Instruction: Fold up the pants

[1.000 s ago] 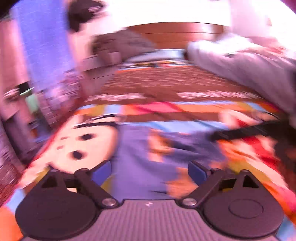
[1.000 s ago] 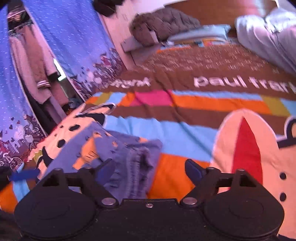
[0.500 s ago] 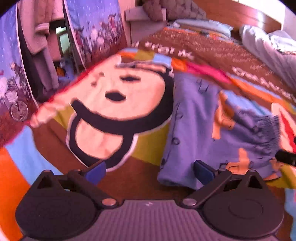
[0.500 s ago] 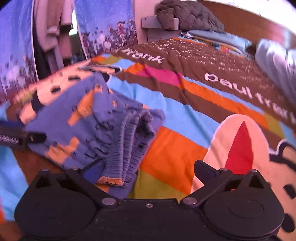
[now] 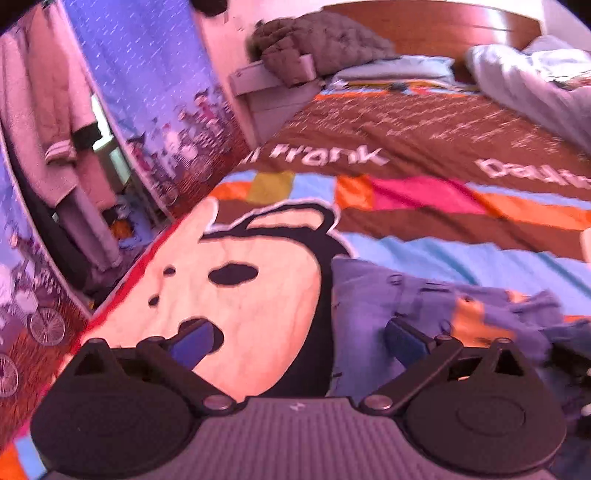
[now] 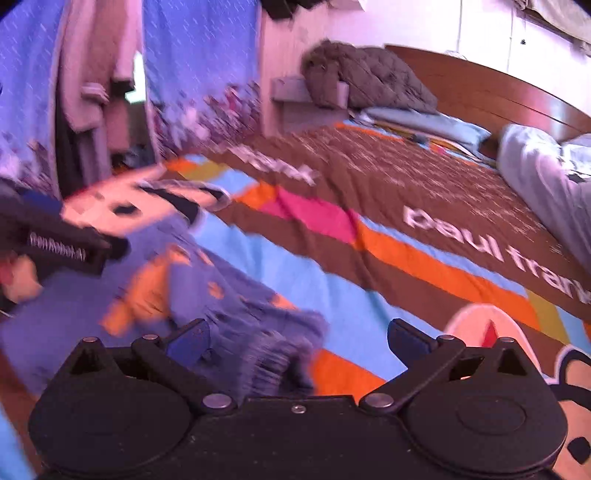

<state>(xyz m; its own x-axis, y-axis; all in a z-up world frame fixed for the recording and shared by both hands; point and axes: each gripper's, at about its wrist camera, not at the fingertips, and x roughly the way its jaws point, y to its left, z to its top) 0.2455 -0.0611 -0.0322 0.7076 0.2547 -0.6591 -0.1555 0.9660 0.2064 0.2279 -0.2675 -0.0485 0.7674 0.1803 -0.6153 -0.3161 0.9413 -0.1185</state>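
The pants (image 5: 424,302) are small, purple-blue with orange patches, and lie folded on the colourful bedspread (image 5: 406,192). In the left wrist view they sit at the lower right, under the right finger. My left gripper (image 5: 299,339) is open and empty above the pants' left edge. In the right wrist view the pants (image 6: 207,295) lie at the lower left with the gathered waistband near the middle. My right gripper (image 6: 299,338) is open and empty above the waistband end. The left gripper's body (image 6: 55,243) shows at the left there.
A monkey-face print (image 5: 221,280) covers the bedspread's near left. A grey duvet (image 5: 535,88) lies at the far right. A brown quilted bundle (image 5: 317,48) sits on a shelf by the wooden headboard (image 5: 443,26). The bed's left edge drops beside a blue curtain (image 5: 155,92) and hanging clothes (image 5: 48,122).
Both grippers have tilted up and drawn back, so more of the bed's far end shows. The pants have stayed where they lay. Both grippers stay open.
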